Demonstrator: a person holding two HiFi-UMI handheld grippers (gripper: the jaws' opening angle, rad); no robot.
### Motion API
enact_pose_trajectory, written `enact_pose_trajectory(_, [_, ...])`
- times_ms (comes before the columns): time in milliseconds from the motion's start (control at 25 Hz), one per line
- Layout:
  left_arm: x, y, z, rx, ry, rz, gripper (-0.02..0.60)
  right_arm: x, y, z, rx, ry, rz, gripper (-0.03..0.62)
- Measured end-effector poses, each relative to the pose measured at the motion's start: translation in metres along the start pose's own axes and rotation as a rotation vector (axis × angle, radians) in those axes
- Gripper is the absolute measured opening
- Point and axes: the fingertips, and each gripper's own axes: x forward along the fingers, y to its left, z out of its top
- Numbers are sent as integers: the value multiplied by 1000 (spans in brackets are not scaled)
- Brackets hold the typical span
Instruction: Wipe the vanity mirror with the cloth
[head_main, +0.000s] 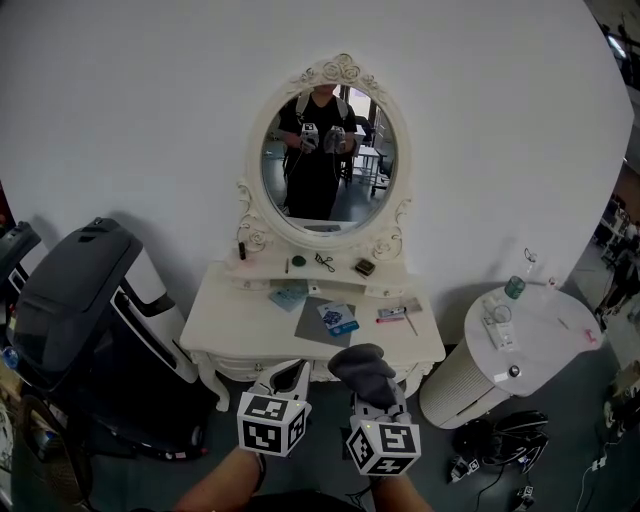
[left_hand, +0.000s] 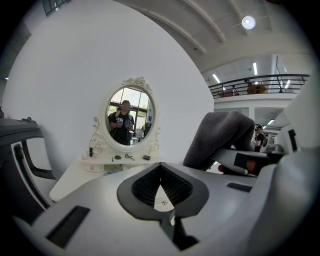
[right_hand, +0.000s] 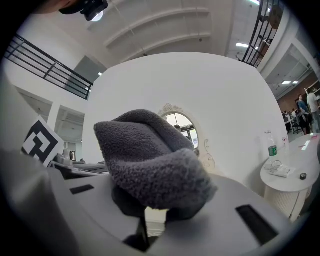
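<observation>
An oval vanity mirror in an ornate white frame stands on a white dressing table against the white wall; it also shows in the left gripper view as the mirror. A grey fleece cloth is bunched in my right gripper, which is shut on it in front of the table's edge. The cloth covers most of the mirror in the right gripper view. My left gripper hangs beside it, shut and empty, its jaws meeting.
On the table lie a grey mat, a blue packet and small items. A dark grey and white appliance stands at the left. A round white side table with a bottle is at the right. Black gear lies on the floor.
</observation>
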Motion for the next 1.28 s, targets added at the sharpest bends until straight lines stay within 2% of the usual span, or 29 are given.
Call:
enact_pose_trajectory(560, [41, -22, -11, 2, 35, 32, 6, 13, -50, -13, 7, 40, 13, 35])
enact_pose_trajectory(880, [70, -2, -7, -13, 33, 39, 6, 45, -57, -19, -23, 59, 22, 35])
enact_pose_trajectory(1120, [110, 16, 13, -19, 15, 3, 6, 86, -68, -12, -52, 64, -4, 35])
enact_pose_trajectory(1280, [137, 28, 27, -13, 15, -26, 6, 114, -73, -7, -34, 68, -11, 35])
